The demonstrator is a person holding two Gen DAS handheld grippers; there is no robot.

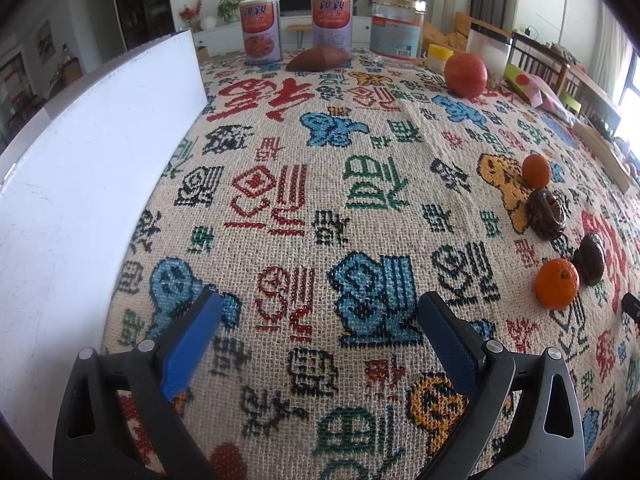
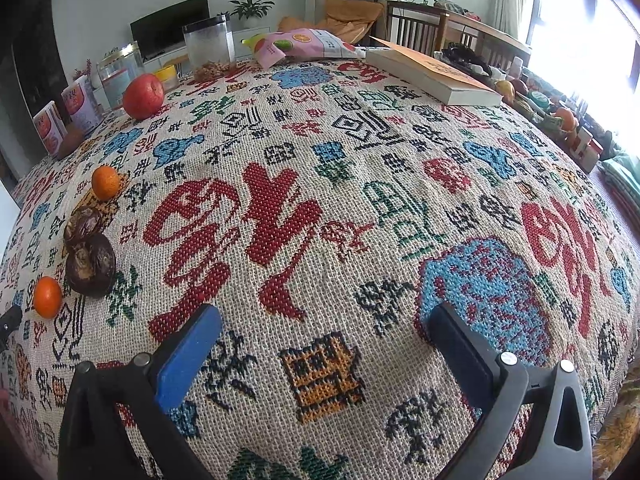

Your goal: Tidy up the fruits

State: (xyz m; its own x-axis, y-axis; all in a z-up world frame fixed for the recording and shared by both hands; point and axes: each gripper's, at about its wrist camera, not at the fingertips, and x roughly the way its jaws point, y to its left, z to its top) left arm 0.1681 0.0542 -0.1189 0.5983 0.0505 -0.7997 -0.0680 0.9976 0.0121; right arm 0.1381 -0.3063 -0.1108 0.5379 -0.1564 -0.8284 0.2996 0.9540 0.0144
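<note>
Blue-padded fingers of my left gripper (image 1: 320,320) hover just over the woven tablecloth (image 1: 360,184), spread wide, nothing between them. Right gripper (image 2: 326,332) same: jaws wide apart, empty, above the cloth's red and blue pattern.

Fruit, left wrist view: near tangerine (image 1: 557,284) sits off to the right of my left gripper, touching or nearly touching a dark wrinkled fruit (image 1: 590,259). A second dark fruit (image 1: 547,213) lies further back, with a far tangerine (image 1: 536,171) just beyond it. The four run in a loose line. Red apple (image 1: 466,75) well apart, near the far edge.

Right wrist view has the same line at its left side; the two dark fruits touch there.

Far edge: two labelled cans (image 1: 260,31), a brown oblong thing (image 1: 319,59), a clear jar (image 1: 397,28). White board (image 1: 92,152) stands along the left. A book (image 2: 432,74) and a snack bag (image 2: 304,44) lie at the cloth's far side in the right view.
</note>
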